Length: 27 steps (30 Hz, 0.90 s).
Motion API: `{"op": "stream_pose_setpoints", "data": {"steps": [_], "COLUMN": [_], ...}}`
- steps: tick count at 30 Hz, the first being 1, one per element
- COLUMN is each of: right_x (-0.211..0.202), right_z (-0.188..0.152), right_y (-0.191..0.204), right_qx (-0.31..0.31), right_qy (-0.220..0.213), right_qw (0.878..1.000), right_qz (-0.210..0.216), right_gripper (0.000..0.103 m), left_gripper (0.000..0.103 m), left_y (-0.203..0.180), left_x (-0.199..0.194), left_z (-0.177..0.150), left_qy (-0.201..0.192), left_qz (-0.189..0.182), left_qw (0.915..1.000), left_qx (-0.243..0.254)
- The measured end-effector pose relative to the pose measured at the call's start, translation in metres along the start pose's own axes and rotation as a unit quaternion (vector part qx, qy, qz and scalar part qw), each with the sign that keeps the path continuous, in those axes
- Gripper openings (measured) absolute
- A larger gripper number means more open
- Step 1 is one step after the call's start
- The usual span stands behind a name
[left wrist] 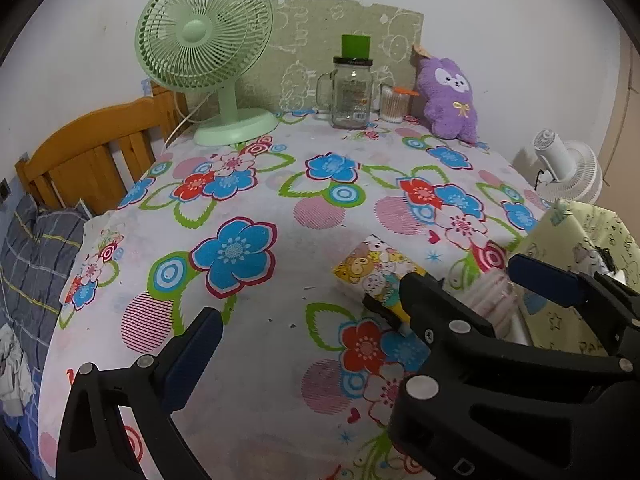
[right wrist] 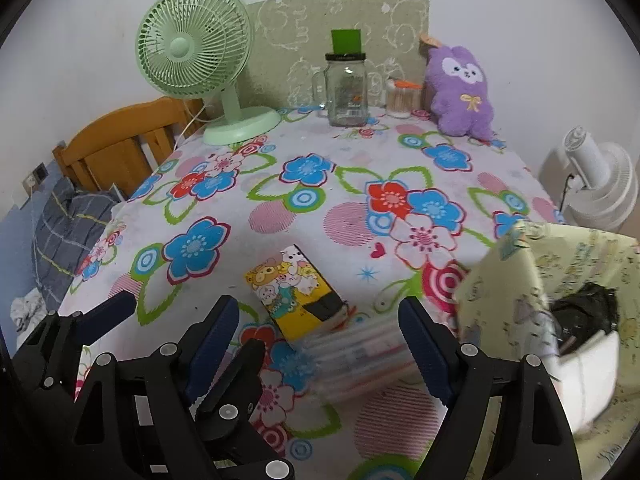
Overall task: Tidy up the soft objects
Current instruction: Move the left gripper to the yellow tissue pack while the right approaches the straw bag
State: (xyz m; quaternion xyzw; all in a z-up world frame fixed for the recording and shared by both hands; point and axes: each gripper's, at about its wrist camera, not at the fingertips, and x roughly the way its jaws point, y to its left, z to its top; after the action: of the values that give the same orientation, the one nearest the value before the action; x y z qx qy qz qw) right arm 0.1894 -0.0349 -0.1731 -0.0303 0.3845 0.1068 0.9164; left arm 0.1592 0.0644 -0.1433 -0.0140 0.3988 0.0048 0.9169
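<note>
While both grippers hang open, the right gripper [right wrist: 320, 340] straddles a clear, soft, probably light packet [right wrist: 352, 356] at six o'clock on the floral table [right wrist: 320, 208]; take hold across its middle.

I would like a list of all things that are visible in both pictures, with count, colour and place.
table fan: 1, light green, back left of the table
glass jar: 1, clear with black lid, back middle
green block: 1, on the jar's lid
swab box: 1, clear, orange lid, right of the jar
plush toy: 1, purple, back right, against the wall
tissue pack: 1, yellow with cartoon animals, near middle of the tablecloth
clear packet: 1, pinkish, blurred, next to the tissue pack
bin: 1, pale yellow cover, black liner, right
white fan: 1, far right
headboard: 1, wooden, left
left gripper: black, blue pads, open
right gripper: black, blue pads, open above the clear packet
</note>
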Motion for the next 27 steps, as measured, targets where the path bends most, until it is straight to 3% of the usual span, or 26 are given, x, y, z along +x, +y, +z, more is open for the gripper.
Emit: {"op": "stream_pose_setpoints", "data": {"steps": [6, 13, 23, 27], "right_x": [0.019, 0.038, 0.031, 0.023], "right_z": [0.002, -0.003, -0.01, -0.01], "right_y": [0.003, 0.012, 0.033, 0.035], "right_qx": [-0.01, -0.026, -0.051, -0.053], "right_qy": [0.016, 0.054, 0.066, 0.058], "right_qw": [1.0, 0.997, 0.993, 0.994], "right_qz": [0.02, 0.042, 0.081, 0.073], "right_gripper": [0.079, 0.059, 0.049, 0.049], "left_gripper": [0.102, 0.102, 0.102, 0.102], "left_y": [0.003, 0.013, 0.03, 0.027], "left_x": [0.013, 0.021, 0.009, 0.005], "left_z": [-0.001, -0.011, -0.023, -0.022], "left_qy": [0.017, 0.04, 0.046, 0.037], "left_qz": [-0.007, 0.0, -0.003, -0.008], "left_qw": [0.9998, 0.9991, 0.9982, 0.9986], "left_qx": [-0.004, -0.014, -0.038, -0.037]}}
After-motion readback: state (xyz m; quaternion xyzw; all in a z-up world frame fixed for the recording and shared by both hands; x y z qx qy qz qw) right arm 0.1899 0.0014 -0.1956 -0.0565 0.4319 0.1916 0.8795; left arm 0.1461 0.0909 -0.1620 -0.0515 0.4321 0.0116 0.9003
